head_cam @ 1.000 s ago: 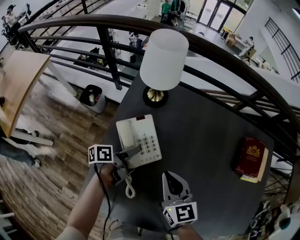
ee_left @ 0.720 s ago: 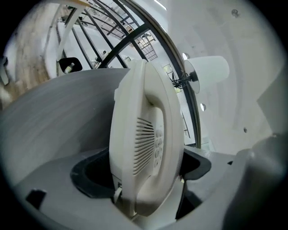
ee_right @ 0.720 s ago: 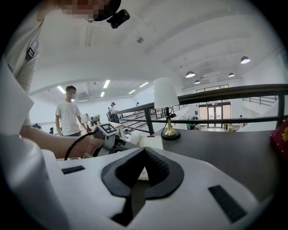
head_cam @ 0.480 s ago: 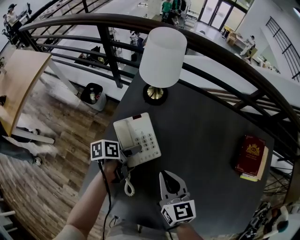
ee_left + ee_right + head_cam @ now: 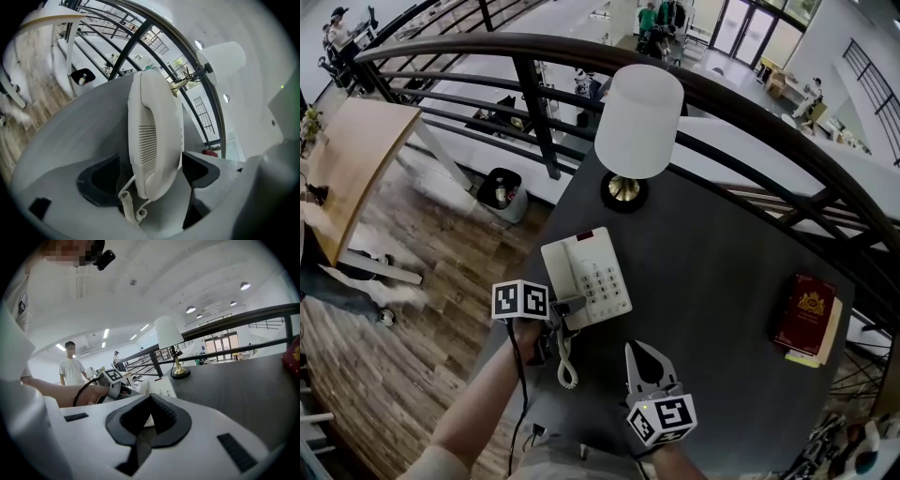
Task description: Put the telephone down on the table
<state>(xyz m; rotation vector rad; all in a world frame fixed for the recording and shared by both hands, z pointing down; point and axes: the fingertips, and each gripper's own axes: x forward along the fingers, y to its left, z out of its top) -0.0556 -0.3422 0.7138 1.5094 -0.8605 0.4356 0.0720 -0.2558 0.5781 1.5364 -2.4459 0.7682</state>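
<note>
Dark table (image 5: 722, 272) beside curved black railing (image 5: 469, 44); wood-plank floor (image 5: 384, 375) below; white lamp (image 5: 637, 122) on table

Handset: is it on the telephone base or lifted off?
On the base: the handset lies in its cradle; left gripper open around its end.

Bright even daylight; fisheye edge distortion, dark vignette.
</note>
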